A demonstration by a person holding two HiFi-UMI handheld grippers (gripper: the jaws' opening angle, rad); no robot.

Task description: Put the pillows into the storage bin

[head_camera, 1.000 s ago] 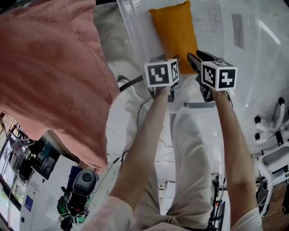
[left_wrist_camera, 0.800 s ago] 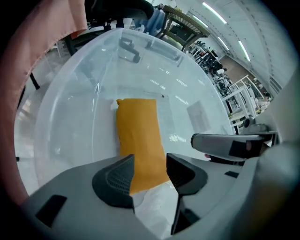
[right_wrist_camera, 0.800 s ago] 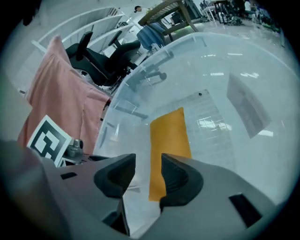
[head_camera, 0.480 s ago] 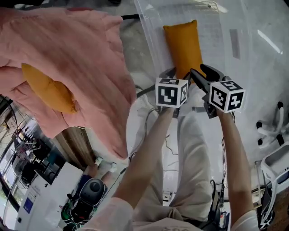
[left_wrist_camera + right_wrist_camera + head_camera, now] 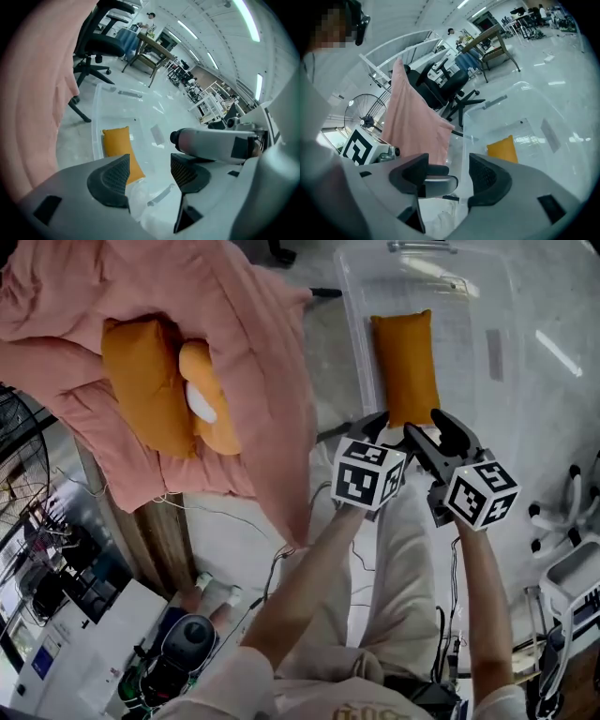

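Note:
An orange pillow (image 5: 405, 367) lies flat inside the clear storage bin (image 5: 356, 296) on the floor. It also shows in the left gripper view (image 5: 117, 145) and the right gripper view (image 5: 502, 149). My left gripper (image 5: 380, 427) and right gripper (image 5: 433, 430) hover side by side above the bin's near end, clear of the pillow. Both pairs of jaws have just been opening and stand open with nothing between them (image 5: 150, 173) (image 5: 447, 176). Two more orange pillows (image 5: 145, 395) (image 5: 214, 404) rest on a pink cloth (image 5: 253, 343) at the left.
The pink cloth drapes over a wooden-edged surface (image 5: 164, 540) and hangs close to my left arm. Cables (image 5: 234, 519) trail on the floor below it. A black office chair (image 5: 101, 44) stands beyond the bin, a fan (image 5: 365, 119) behind the cloth, a white chair (image 5: 572, 568) at the right.
Both grippers have lifted up and back from the pillow's near end, leaving it lying in the bin. The view has swung, bringing the two pillows on the pink cloth into sight.

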